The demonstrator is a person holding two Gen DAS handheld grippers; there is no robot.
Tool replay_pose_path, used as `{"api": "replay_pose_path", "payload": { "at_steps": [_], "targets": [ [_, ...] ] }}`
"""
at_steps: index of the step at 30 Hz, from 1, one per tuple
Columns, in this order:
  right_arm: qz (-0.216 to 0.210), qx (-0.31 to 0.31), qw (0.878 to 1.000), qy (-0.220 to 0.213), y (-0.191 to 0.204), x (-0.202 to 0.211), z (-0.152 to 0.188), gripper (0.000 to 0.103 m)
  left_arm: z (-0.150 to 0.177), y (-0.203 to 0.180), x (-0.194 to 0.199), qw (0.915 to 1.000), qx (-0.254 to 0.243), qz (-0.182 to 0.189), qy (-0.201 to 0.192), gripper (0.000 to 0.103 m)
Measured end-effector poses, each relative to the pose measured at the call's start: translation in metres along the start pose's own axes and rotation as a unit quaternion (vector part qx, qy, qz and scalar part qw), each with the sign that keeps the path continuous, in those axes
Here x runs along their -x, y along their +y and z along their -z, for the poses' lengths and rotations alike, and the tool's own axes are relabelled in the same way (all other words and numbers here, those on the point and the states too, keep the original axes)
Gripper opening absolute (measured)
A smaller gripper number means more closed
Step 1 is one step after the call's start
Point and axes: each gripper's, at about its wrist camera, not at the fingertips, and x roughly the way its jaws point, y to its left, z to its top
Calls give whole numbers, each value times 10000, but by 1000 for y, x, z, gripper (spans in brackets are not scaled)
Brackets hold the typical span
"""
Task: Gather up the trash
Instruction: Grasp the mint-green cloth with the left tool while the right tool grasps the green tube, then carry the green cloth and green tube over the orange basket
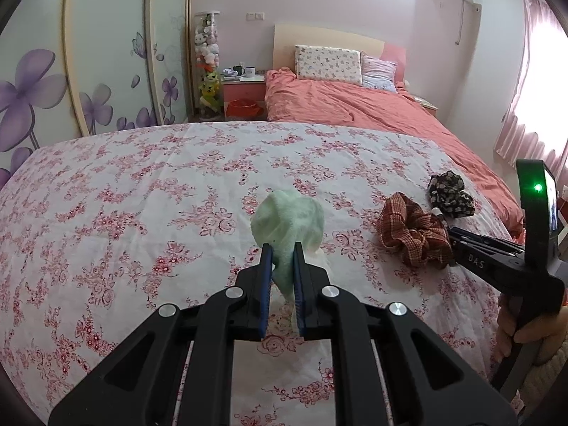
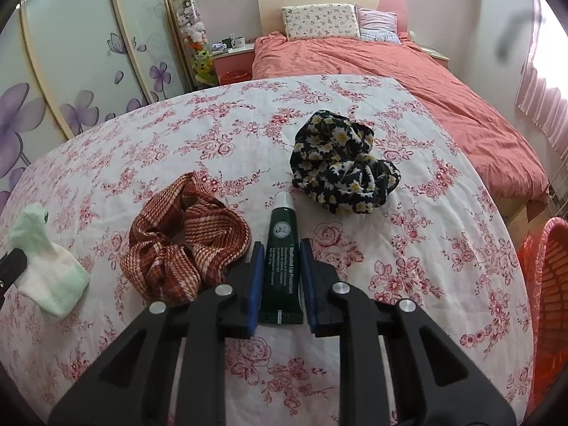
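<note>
On the floral table (image 2: 106, 163), the left hand-held gripper (image 1: 283, 248) was clamped on a pale green sock (image 1: 289, 220), lifted at the left. Rightward lay a red plaid scrunchie (image 2: 184, 238). Next, the right hand-held gripper (image 2: 282, 248) stood apart, straddling a dark green tube (image 2: 282, 266); its long axis ran along the fingers, white cap pointing away. A black floral scrunchie (image 2: 340, 167) lay beyond.

On the bench (image 2: 106, 163), a sock (image 2: 46, 266) lies far left, a scrunchie (image 2: 184, 234) right of it, then a tube (image 2: 282, 259), another scrunchie (image 2: 340, 163) behind and right, a bed (image 2: 426, 81) beyond, a basket (image 2: 546, 301) at the right edge.
</note>
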Motion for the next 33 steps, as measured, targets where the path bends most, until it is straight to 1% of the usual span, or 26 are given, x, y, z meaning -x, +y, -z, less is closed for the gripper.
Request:
{"api": "replay_pose_path", "payload": {
  "at_steps": [5,14,25,33],
  "targets": [
    [-84,-79,9999,-95,-8,13,10,20,1,-3,3,10000,-11,39,-20,11],
    [-212,-283,9977,-574,-37,68,25,20,1,-19,16,9997,-95,171,-113,11],
    [-84,-494,9929,-1082,-70,122,34,20,-3,-61,40,9979,-359,453,-305,11],
    [-22,-705,9878,-1391,-98,155,43,20,-4,-95,50,9953,-566,689,-388,11]
  ]
}}
